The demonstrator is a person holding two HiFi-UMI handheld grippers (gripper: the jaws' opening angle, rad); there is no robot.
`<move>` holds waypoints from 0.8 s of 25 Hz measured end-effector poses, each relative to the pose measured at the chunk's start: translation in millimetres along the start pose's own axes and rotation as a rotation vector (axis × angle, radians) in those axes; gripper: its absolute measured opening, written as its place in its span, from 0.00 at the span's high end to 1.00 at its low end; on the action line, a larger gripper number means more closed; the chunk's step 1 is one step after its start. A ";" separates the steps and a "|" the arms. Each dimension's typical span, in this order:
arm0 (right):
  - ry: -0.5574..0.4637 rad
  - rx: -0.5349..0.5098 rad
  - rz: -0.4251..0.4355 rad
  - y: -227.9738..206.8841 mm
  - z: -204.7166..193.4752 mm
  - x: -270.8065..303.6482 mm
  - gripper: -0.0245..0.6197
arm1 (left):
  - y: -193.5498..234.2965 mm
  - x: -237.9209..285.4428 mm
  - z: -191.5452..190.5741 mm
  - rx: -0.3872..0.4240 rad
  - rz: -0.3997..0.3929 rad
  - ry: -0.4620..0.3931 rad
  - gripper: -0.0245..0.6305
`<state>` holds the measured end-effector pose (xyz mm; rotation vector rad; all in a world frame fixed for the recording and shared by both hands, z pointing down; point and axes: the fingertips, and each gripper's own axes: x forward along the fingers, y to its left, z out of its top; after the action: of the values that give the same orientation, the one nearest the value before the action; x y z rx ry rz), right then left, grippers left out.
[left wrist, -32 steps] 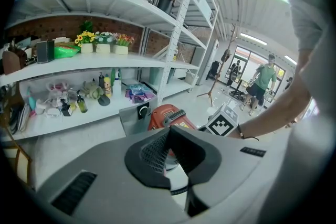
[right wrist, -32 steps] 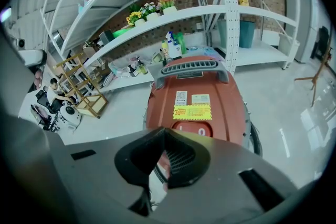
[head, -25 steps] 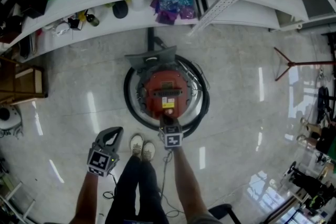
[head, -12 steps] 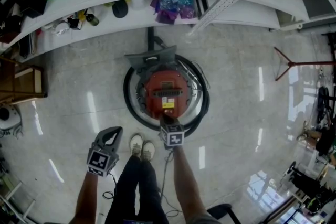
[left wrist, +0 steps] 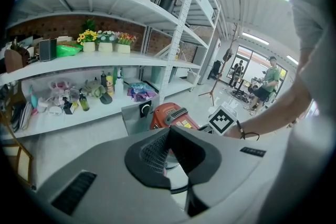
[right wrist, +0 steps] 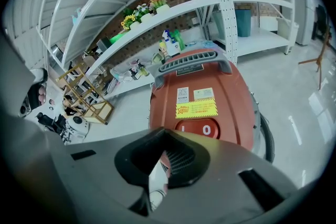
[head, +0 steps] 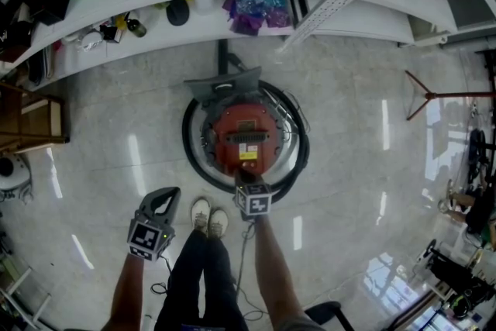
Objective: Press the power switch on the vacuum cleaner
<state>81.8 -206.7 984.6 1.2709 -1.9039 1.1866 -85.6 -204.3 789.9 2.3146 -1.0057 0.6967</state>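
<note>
Right gripper (head: pixel 245 179), jaws together, is hovering over round red vacuum cleaner (head: pixel 246 134).
Probably next: pressing down onto its red rocker switch (right wrist: pixel 206 128).

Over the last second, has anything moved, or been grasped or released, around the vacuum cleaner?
Nothing visibly changed. The right gripper stays with its shut jaws at the power switch on the red vacuum cleaner. The left gripper stays shut and empty, low beside the shoes. Nothing was grasped or released.
</note>
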 end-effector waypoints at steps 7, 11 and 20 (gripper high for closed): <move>0.000 0.030 0.029 2.1 2.8 -1.3 0.95 | -0.2 -2.4 -3.2 -0.005 0.004 0.001 0.95; 0.017 0.036 0.050 2.2 2.9 -1.4 0.95 | 2.8 -3.4 -3.4 -0.008 0.009 0.004 0.95; 0.037 0.095 0.089 2.1 5.4 -0.1 0.95 | 0.9 -1.3 -6.2 -0.009 0.006 0.010 0.95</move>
<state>80.0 -211.1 981.3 1.2151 -1.9149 1.3513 -88.6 -200.2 793.8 2.2984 -1.0099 0.7043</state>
